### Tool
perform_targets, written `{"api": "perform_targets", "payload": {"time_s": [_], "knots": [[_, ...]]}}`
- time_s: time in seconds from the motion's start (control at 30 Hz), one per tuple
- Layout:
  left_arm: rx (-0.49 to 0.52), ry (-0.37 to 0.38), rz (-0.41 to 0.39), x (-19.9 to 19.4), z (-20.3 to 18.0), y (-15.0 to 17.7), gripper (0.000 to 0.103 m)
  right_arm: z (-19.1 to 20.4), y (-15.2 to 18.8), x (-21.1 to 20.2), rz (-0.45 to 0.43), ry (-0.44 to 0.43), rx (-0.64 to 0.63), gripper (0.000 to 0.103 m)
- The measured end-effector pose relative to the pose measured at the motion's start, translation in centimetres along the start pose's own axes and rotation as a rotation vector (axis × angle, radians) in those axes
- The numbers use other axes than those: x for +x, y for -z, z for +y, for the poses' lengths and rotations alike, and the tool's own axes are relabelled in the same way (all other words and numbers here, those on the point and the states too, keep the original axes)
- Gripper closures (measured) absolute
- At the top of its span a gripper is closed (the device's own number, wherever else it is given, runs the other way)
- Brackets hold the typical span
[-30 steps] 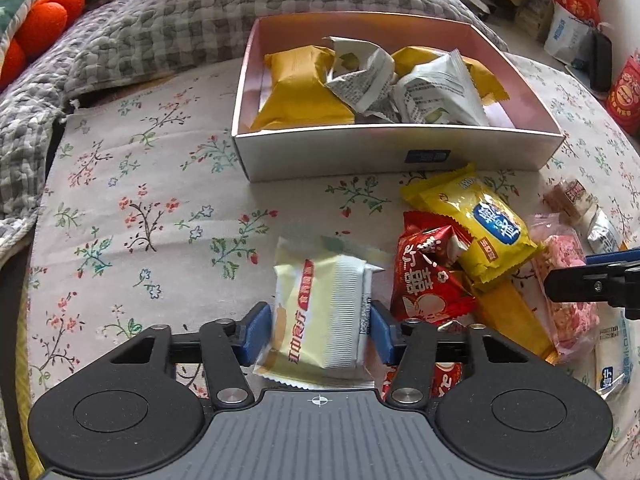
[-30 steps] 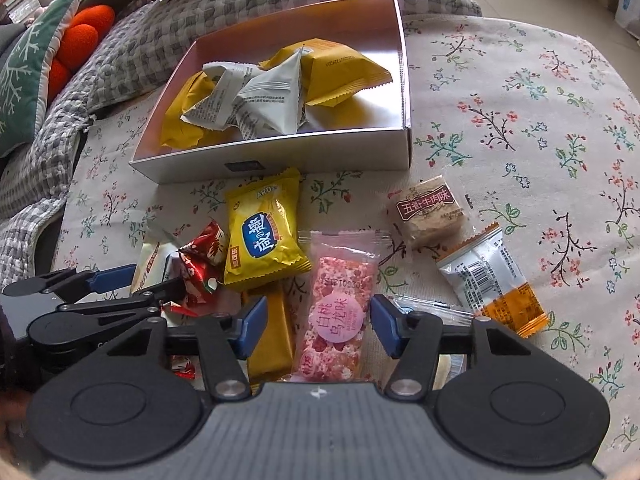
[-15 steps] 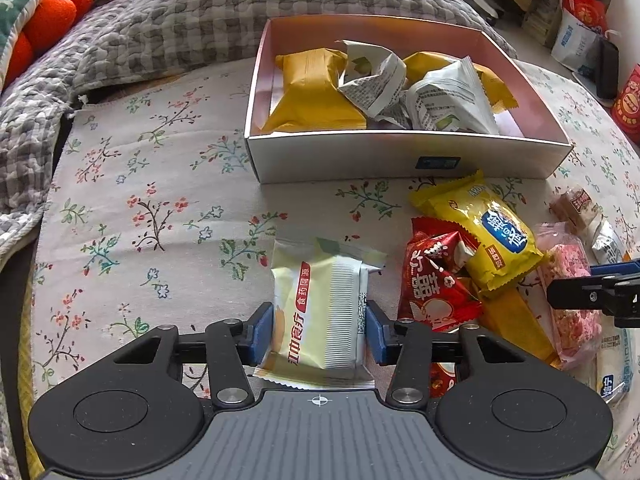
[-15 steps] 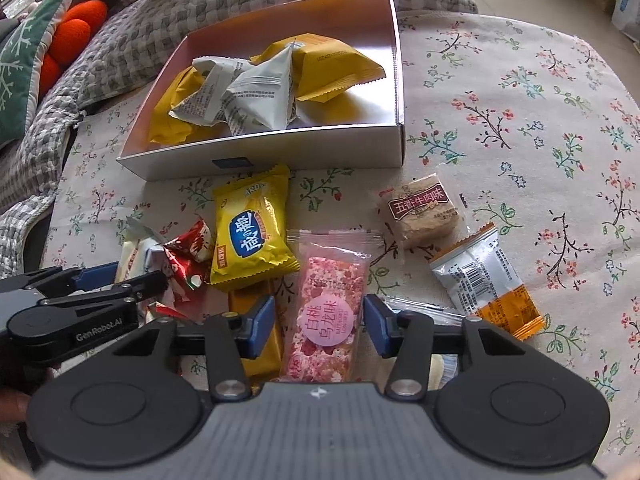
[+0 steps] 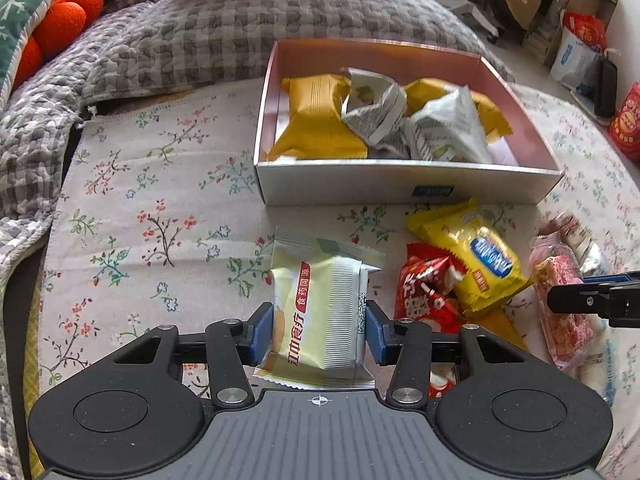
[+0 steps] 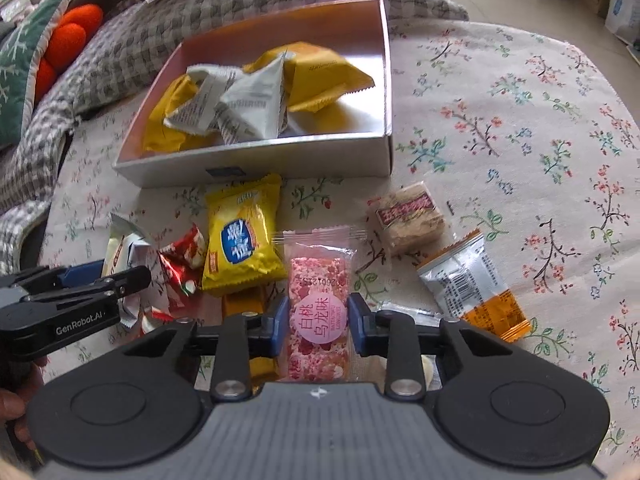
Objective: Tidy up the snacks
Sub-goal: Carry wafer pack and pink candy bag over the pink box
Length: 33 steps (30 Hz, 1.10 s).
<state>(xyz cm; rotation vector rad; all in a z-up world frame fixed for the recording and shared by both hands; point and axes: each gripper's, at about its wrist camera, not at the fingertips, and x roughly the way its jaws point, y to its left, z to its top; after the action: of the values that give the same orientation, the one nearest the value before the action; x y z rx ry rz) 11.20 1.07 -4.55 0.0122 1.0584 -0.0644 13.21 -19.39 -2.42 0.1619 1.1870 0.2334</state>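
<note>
Landmark: open silver box (image 5: 400, 184) with pink inner walls, set on the floral-cloth surface (image 5: 152, 216).

- Inside the box: two mustard-yellow packets (image 5: 320, 120) and two crumpled grey-white pouches (image 5: 440, 128), heaped together.
- Left claw (image 5: 318, 330): clamped on a cream-and-white snack packet (image 5: 320, 300) with a red label, blue pads pressed to both long sides; packet held in front of the box's near wall, toward its left end.
- Right claw (image 6: 318, 326): closed on a pink speckled bar (image 6: 318, 308) in clear wrap (round pink label facing up), in front of the box's near wall.
- Yellow packet with blue oval logo (image 6: 240, 236): just in front of the box's near wall, touching the pink bar's left side.
- Red-and-white wrapped sweets (image 6: 182, 258): in front of the box, left of the yellow packet, beside the left claw's tip.
- Orange-yellow bar (image 6: 244, 304): partly under the yellow packet, farther from the box.
- Square brown-labelled cake (image 6: 410, 218): in front of the box's right corner.
- Silver-and-orange packet (image 6: 472, 284): beyond the cake, farther from the box and to its right.
- Grey checked quilt (image 5: 180, 40) and orange plush (image 5: 60, 20): behind and left of the box.
</note>
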Motion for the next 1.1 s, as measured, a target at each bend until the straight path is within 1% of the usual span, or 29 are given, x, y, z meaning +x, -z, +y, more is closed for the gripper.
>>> {"api": "perform_targets", "payload": {"time_s": [0.17,0.33,0.5,0.63,0.8,0.87,1.03,1.1], "knots": [[-0.008,0.015,-0.042,-1.2,-0.2,-0.5,0.058,-0.4,-0.5,-1.5,-0.034,-0.027,0.014,0.075],[-0.018,0.035,-0.075,-2.0,-0.4,-1.2,0.058,-0.9,-0.9,-2.4,-0.062,-0.073,0.039,0.075],[-0.047,0.047,-0.115,-2.6,-0.4,-2.3,0.058,-1.4,-1.4,-2.7,-0.089,-0.084,0.071,0.075],[-0.063,0.073,-0.156,-3.1,-0.6,-3.2,0.058,-1.8,-2.0,-3.4,-0.116,-0.103,0.092,0.075],[-0.076,0.079,-0.2,-3.0,-0.6,-4.9,0.058,-2.8,-3.3,-4.3,-0.185,-0.126,0.131,0.075],[-0.098,0.09,-0.211,-2.6,-0.5,-5.8,0.058,-3.3,-4.1,-4.3,-0.226,-0.132,0.154,0.075],[-0.15,0.103,-0.232,-1.2,0.1,-7.5,0.058,-4.2,-6.2,-3.8,-0.296,-0.168,0.215,0.075],[-0.17,0.117,-0.232,-0.6,0.3,-7.8,0.058,-4.3,-7.0,-3.8,-0.337,-0.158,0.228,0.075]]}}
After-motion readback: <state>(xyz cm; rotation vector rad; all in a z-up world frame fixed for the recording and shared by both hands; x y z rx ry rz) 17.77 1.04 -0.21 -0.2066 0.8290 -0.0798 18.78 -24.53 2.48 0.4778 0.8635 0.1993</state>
